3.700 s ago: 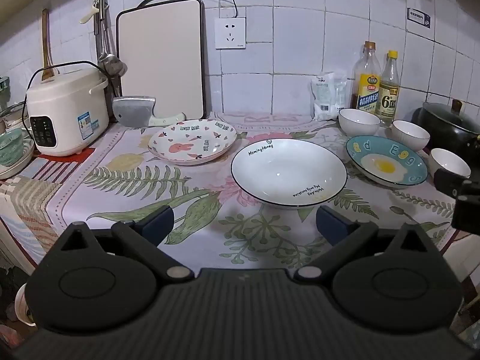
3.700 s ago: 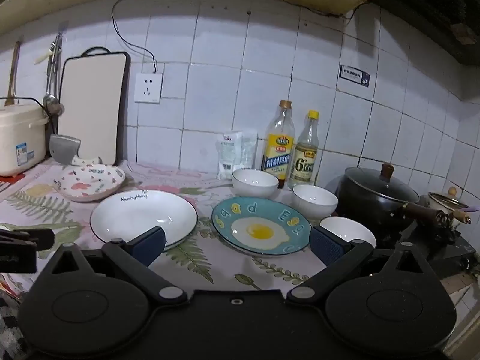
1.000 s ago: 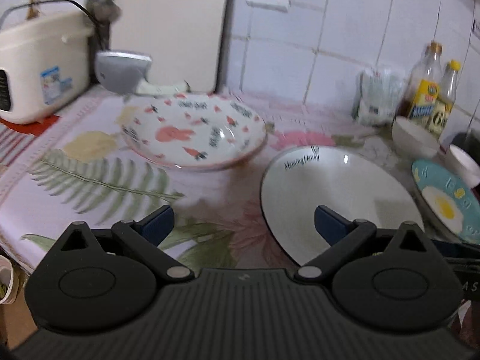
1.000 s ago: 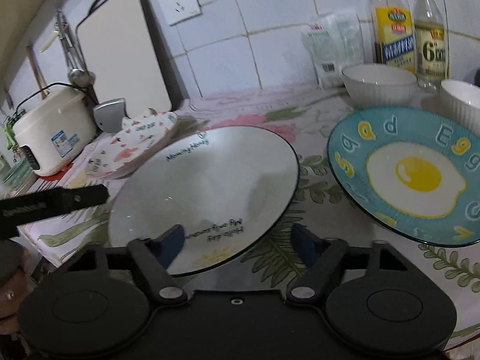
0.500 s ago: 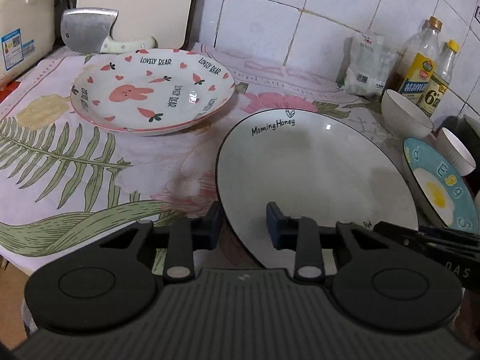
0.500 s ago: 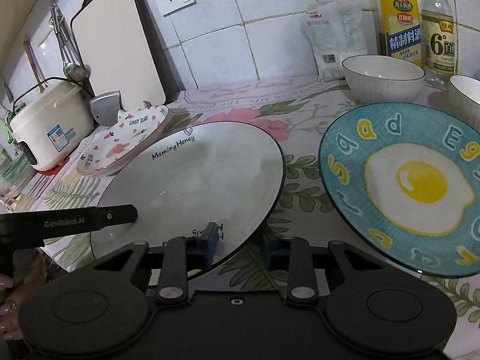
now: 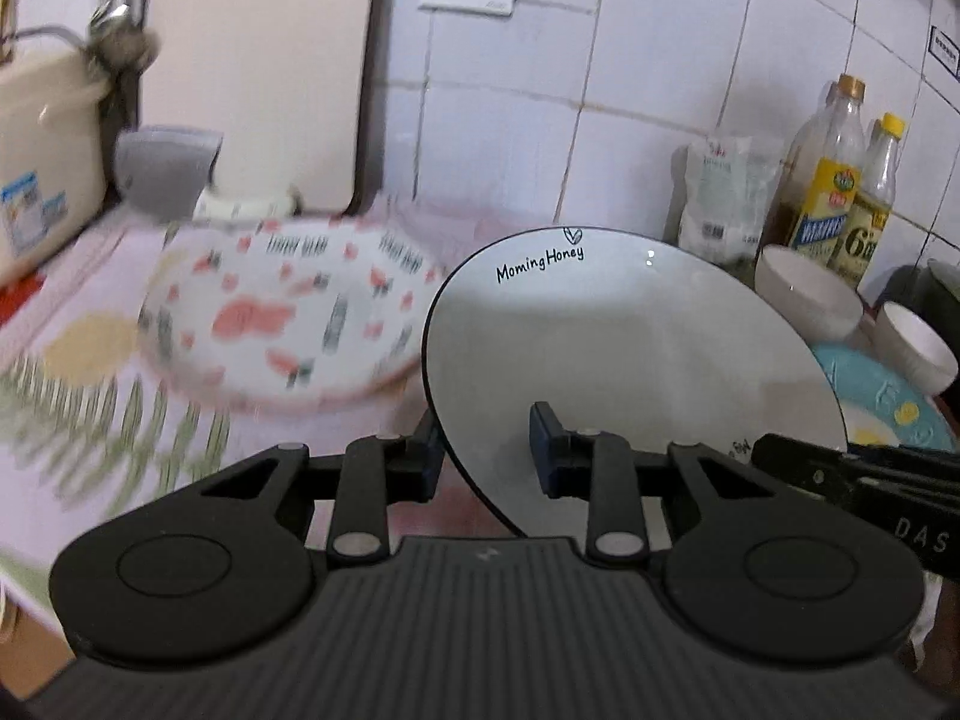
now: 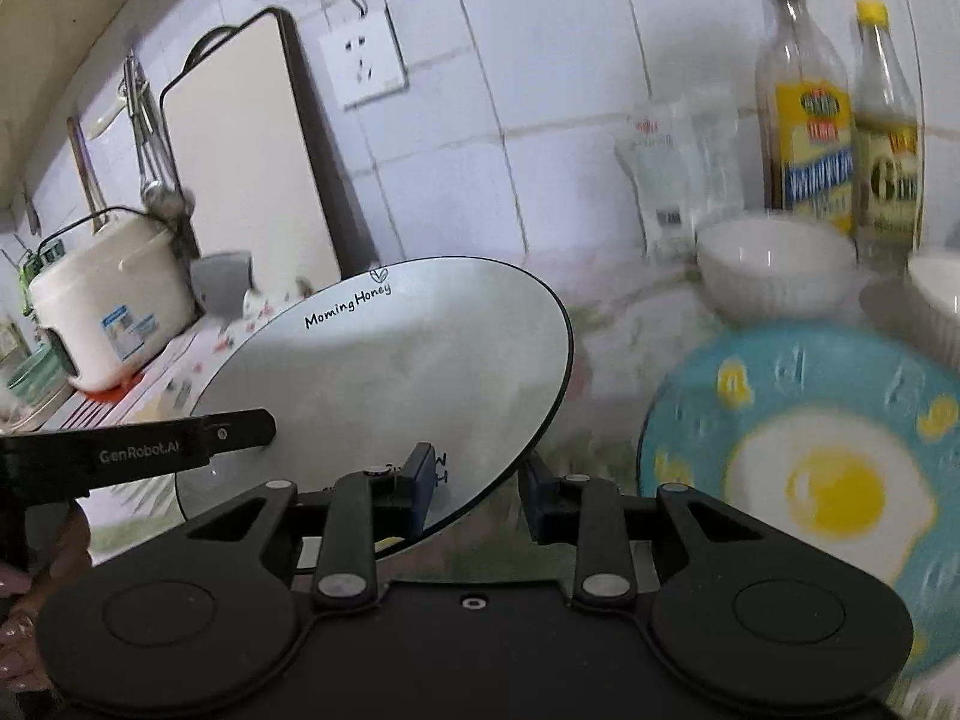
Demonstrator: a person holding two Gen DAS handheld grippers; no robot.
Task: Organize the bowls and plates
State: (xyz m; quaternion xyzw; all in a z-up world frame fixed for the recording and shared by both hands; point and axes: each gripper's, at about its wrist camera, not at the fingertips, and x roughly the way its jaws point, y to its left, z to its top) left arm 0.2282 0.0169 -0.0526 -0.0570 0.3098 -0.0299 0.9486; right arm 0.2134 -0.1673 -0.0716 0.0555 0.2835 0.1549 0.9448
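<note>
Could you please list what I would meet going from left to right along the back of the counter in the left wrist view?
Rice cooker → cleaver → cutting board → white packet → two bottles.

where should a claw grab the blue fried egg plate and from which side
Grip the blue round fried-egg plate by its raised near rim, coming in low from the counter's front edge, one finger above the lip and one below. It lies flat, too wide to span, and white ceramic bowls crowd its far side.
</note>
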